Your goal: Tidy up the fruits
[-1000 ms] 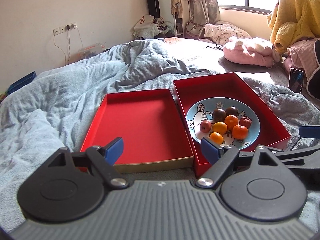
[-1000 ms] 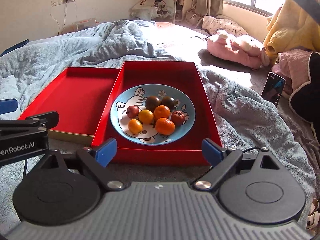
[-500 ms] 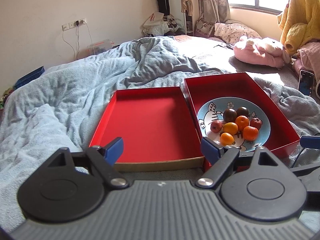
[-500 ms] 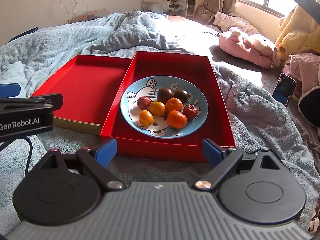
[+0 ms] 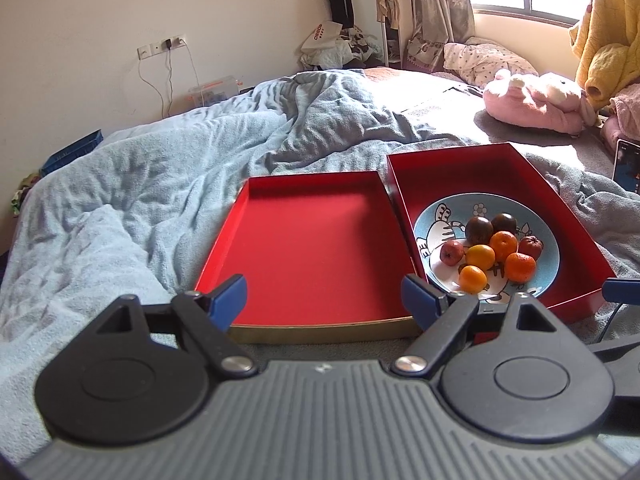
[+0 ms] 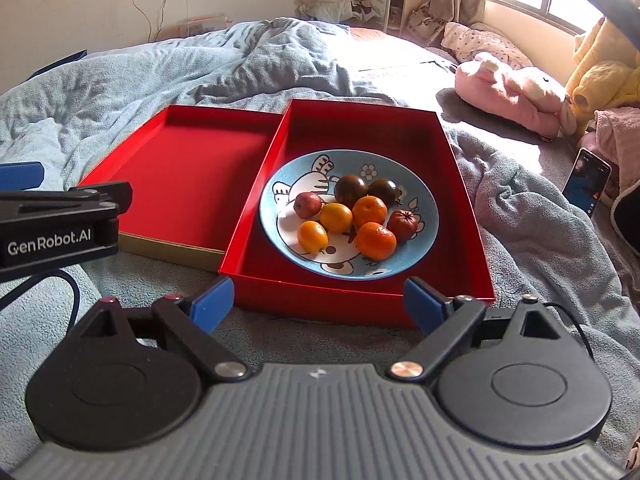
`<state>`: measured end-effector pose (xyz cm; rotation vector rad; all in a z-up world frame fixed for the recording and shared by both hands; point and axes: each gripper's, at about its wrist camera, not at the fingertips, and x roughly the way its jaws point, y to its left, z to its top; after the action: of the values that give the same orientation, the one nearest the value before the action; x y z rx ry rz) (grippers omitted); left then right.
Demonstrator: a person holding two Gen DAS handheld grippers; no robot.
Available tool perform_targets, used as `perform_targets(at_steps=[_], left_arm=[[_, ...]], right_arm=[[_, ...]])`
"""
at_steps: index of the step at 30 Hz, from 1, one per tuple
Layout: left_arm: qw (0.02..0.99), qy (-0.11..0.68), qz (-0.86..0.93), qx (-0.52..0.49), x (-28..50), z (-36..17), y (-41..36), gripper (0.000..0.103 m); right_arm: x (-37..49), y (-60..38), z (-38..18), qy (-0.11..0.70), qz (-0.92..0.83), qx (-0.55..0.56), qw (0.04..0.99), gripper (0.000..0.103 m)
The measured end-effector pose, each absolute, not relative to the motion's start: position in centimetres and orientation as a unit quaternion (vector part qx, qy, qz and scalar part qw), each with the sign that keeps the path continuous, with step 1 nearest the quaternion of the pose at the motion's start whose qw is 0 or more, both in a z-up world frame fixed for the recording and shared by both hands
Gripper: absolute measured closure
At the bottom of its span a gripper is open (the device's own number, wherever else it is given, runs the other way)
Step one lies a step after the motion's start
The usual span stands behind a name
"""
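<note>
Two grippers held wide apart and gripping nothing, short of a pair of red boxes on a blue-grey blanket.

Left gripper faces the shallow red cardboard tray, whose floor shows bare; right gripper faces the deeper red cardboard box, long axis running near to far. Inside sits a round blue cartoon-print plate with eight small fruits clustered: four orange, two dark, two reddish. Any pick wants a straight descent on an outer fruit, closing gently, since round fruit may roll.
</note>
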<state>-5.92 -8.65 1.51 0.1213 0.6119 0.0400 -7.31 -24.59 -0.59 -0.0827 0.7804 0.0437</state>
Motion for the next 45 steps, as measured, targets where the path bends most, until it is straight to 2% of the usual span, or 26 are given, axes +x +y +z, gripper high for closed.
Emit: perform_targets(at_steps=[45], left_arm=[[0.951, 0.303, 0.021, 0.059, -5.86, 1.4, -8.55, 0.017]], right_arm=[[-7.67, -24.53, -0.71, 0.382, 0.026, -0.037, 0.923, 0.009]])
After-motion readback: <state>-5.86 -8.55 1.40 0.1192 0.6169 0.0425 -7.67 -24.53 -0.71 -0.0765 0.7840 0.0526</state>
